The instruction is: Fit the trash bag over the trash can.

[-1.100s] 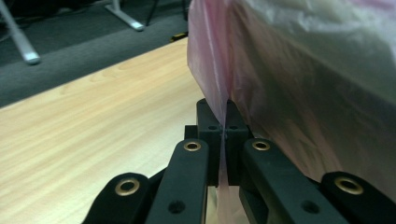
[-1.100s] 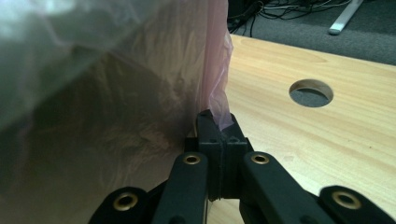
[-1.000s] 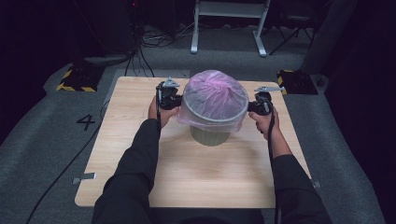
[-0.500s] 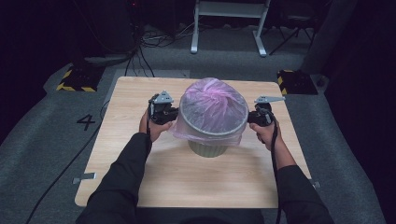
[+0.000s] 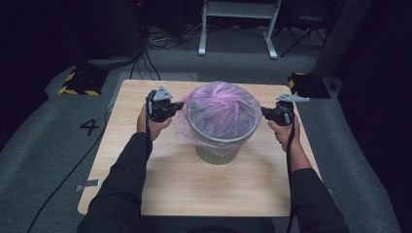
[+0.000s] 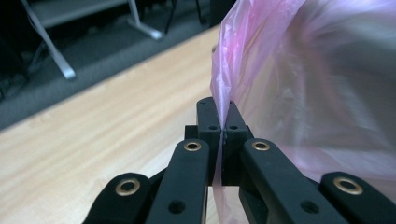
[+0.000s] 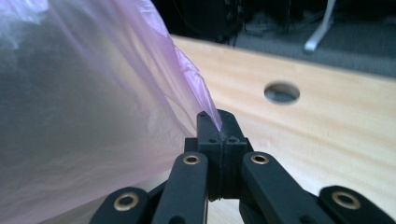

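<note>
A pink plastic bag [image 5: 221, 104] lines a grey bin [image 5: 219, 145] standing mid-table [image 5: 145, 194] on light wood. From above, a person's hands hold the left gripper [image 5: 176, 106] and the right gripper [image 5: 265, 112] at opposite sides of the bin's rim. The left gripper view adds detail: black jaws pinched together on a fold of the bag's film. The right gripper view likewise shows jaws clamped on the bag's edge, plus a round hole [image 7: 281, 92] in the tabletop beyond.
</note>
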